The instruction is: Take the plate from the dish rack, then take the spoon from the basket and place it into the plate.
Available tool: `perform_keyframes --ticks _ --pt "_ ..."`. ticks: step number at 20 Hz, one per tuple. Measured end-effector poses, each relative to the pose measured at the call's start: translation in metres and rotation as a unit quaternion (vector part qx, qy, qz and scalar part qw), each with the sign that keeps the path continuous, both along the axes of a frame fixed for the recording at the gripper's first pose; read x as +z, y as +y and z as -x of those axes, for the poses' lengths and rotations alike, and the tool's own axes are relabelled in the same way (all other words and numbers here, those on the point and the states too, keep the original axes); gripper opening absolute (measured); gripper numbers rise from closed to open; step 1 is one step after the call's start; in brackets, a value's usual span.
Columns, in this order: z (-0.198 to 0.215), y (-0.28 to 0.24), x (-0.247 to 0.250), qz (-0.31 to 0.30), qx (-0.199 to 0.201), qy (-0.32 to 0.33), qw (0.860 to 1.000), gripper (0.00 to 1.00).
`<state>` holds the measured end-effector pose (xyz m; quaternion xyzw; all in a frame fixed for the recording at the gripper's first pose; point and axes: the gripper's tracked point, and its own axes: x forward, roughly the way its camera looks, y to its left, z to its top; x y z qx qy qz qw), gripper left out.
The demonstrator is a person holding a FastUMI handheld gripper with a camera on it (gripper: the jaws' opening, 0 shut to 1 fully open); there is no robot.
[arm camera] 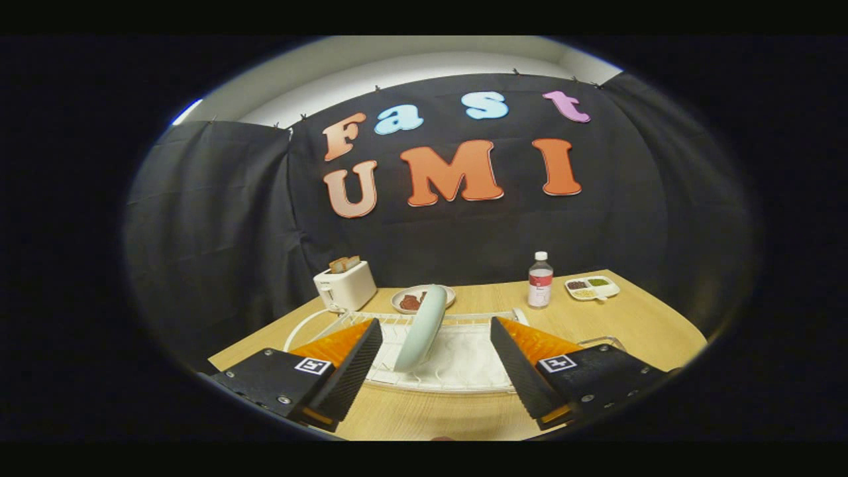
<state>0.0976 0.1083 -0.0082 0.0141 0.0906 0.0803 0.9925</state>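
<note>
plate point(422, 324) is standing on edge in the white dish rack point(457, 371) on the wooden surface point(636, 318), just ahead of and between the fingers point(434, 371), which are hovering released, gripping nothing.

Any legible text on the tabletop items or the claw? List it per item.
Nothing on them reads as text.
bottle: red and white label, print too small to read.
toaster: no legible marking.
claw: a square black-and-white marker on each finger, a pattern and not words.
The claw is open, with its fingers either side of the plate standing in the dish rack.
</note>
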Motion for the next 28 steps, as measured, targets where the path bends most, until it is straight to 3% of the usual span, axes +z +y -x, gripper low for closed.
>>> perform_keyframes --ticks 7,14,22,23,28 --pt "-0.047 0.023 -0.018 -0.011 -0.009 0.049 0.999 0.98" --pt "-0.087 0.018 -0.057 -0.005 -0.054 0.108 0.993 0.95" --pt "-0.103 0.019 -0.09 -0.033 -0.083 0.171 0.981 0.6" --pt "-0.104 0.021 -0.092 -0.031 -0.084 0.174 0.981 0.52" --pt "-0.102 0.023 -0.094 0.003 -0.111 0.184 0.977 0.36"
